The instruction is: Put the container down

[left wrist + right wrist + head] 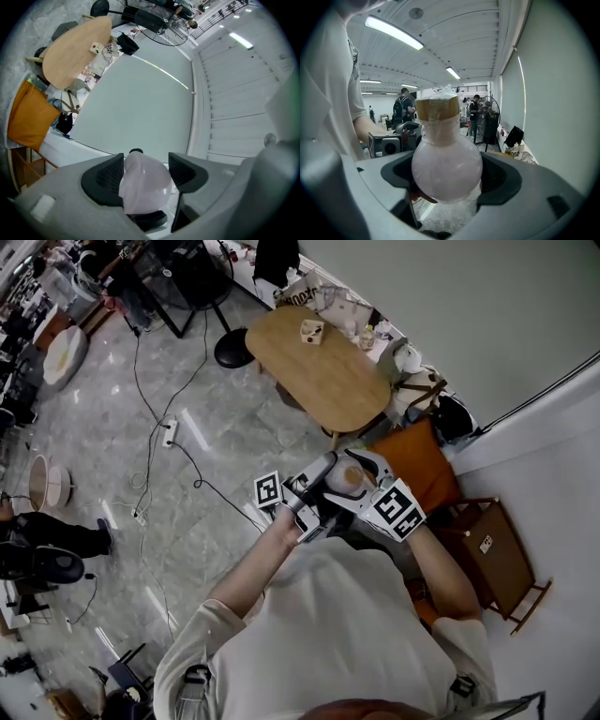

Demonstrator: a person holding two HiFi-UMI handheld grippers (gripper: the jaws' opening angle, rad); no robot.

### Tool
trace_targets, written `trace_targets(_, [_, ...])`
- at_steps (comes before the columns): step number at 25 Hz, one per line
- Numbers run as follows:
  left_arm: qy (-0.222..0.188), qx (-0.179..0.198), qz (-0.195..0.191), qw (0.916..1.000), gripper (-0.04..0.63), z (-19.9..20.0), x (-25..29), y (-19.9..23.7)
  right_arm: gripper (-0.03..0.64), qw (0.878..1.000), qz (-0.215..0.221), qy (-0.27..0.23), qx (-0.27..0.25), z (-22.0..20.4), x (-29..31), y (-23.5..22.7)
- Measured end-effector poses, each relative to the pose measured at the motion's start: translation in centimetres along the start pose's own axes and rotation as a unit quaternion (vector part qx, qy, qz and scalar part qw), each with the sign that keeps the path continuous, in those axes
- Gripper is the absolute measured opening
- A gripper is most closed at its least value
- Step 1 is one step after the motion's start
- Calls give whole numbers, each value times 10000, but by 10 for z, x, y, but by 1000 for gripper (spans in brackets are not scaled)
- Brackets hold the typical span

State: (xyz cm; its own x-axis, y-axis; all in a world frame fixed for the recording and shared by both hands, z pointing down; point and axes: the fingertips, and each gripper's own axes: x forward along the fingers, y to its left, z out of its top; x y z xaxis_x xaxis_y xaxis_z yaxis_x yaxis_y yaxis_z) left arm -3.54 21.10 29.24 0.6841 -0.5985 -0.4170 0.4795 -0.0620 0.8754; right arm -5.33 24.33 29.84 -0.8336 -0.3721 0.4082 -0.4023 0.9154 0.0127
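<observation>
The container (446,164) is a pale translucent bulb-shaped jar with a tan cork lid (437,108) under plastic film. My right gripper (447,176) is shut on its round belly, lid up. In the left gripper view the same pale container (145,187) fills the gap between the pads, so my left gripper (143,176) is shut on it too. The head view shows both grippers together in front of my chest, above the floor. The left gripper (314,488) and right gripper (370,486) flank the container (353,476).
An oval wooden table (319,367) with small items stands ahead by the white wall. An orange seat (417,465) and a brown wooden stand (492,554) are at the right. Cables and a power strip (170,432) cross the marble floor at the left.
</observation>
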Motion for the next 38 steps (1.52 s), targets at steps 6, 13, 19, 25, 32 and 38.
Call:
trace_targets(6, [-175,83,-32,9998,295,31,46,16,397,9998,172,-60,-24,-1,0,-58])
trace_targets(13, [-225,180,-32,9996,295,59,96,31,397,9996,246,-56,-131,-4,-2,-117])
trace_targets(19, [-301,178,35,9994,295,72,117,36,397,9995,309,-86,-86,-2,-3,-143])
trace_targets(25, [-333,143,115,9993,295,97,127,38,397,9993,377,-28,45,1,14,-163])
trace_targets(32, [-313,0,181,9993,294,139,134,43,397,9995,279,-28,150,3,46,-192])
trace_targets(38, [-153,-188,353,9991,295,197,140,41,397,9992,117,75,369,12,95,-226])
